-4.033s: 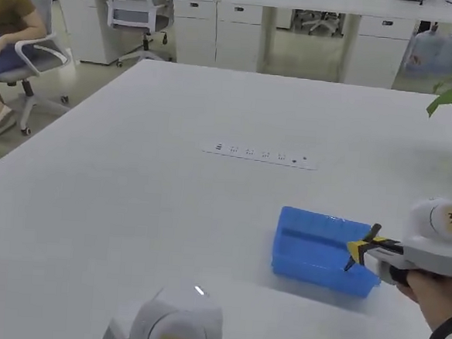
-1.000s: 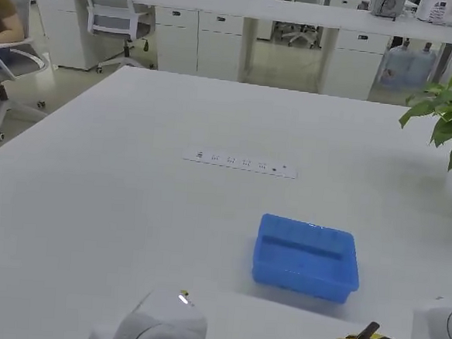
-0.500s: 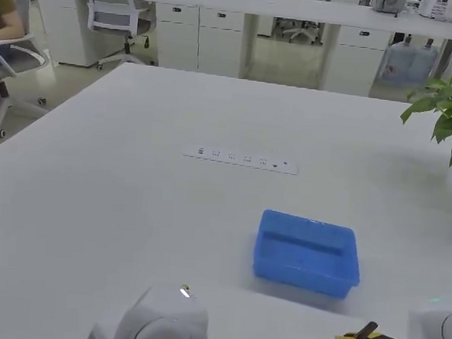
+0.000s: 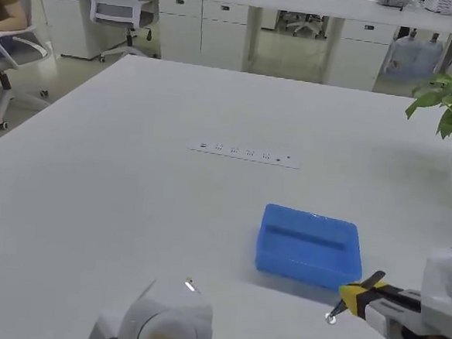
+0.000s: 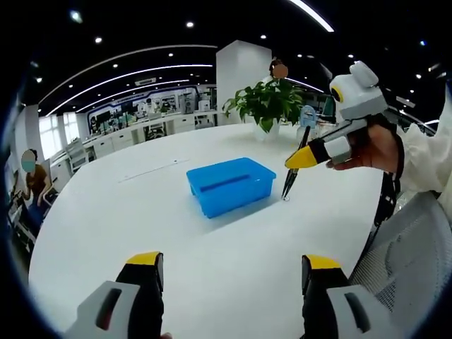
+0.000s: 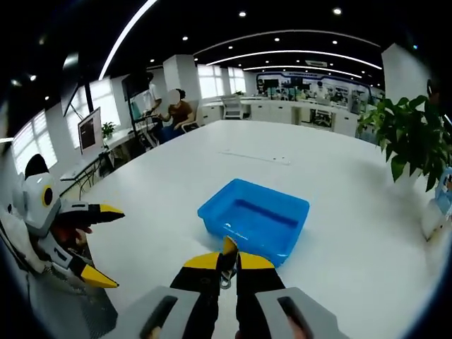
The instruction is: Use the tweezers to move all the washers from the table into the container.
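washer (image 4: pixel 330 319) at the tweezers (image 4: pixel 342 305) tip is tiny, can't make out any detail, and the right gripper (image 4: pixel 355 293) runs off the frame edge

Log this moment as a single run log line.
right gripper: shut on tweezers | tweezers: tip at washer, on table beside blue container | left gripper: open, empty

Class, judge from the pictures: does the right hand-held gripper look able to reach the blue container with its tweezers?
Probably yes. The right hand-held gripper holds the tweezers close beside the container, with bare table between and the open top uncovered.
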Demonstrator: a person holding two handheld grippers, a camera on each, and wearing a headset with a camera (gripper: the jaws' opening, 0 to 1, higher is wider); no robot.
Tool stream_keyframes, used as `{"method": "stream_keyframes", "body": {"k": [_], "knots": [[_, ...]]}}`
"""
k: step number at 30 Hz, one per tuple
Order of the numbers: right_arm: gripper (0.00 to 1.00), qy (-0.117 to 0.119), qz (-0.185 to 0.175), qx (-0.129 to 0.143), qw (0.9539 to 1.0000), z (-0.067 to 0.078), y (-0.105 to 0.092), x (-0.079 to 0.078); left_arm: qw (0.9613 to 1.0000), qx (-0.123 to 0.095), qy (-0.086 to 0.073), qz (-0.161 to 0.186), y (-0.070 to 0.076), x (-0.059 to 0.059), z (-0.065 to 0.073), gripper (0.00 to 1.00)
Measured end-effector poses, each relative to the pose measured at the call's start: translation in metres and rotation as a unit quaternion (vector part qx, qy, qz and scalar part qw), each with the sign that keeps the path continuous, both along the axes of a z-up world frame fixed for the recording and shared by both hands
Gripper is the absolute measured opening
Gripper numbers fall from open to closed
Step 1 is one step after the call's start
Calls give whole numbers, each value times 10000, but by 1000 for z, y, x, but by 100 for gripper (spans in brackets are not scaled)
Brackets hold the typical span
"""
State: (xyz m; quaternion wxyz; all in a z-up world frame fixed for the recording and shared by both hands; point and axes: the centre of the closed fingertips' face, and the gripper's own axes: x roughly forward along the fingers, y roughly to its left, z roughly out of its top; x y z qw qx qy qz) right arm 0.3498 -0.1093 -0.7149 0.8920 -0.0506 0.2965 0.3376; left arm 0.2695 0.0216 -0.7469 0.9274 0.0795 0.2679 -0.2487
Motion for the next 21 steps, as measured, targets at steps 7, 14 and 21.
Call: {"method": "stream_keyframes", "body": {"k": [7, 14, 21], "knots": [[4, -294, -69, 30, 9995, 20, 2, 32, 10000, 18, 8, -25, 0, 0, -2, 81], [4, -416, -171, -66, 9990, 18, 4, 65, 10000, 15, 52, -62, -2, -1, -4, 81], [4, -221, -288, -423, 9984, -13, -3, 82, 9999, 20, 113, -108, -3, -2, -7, 81]]}}
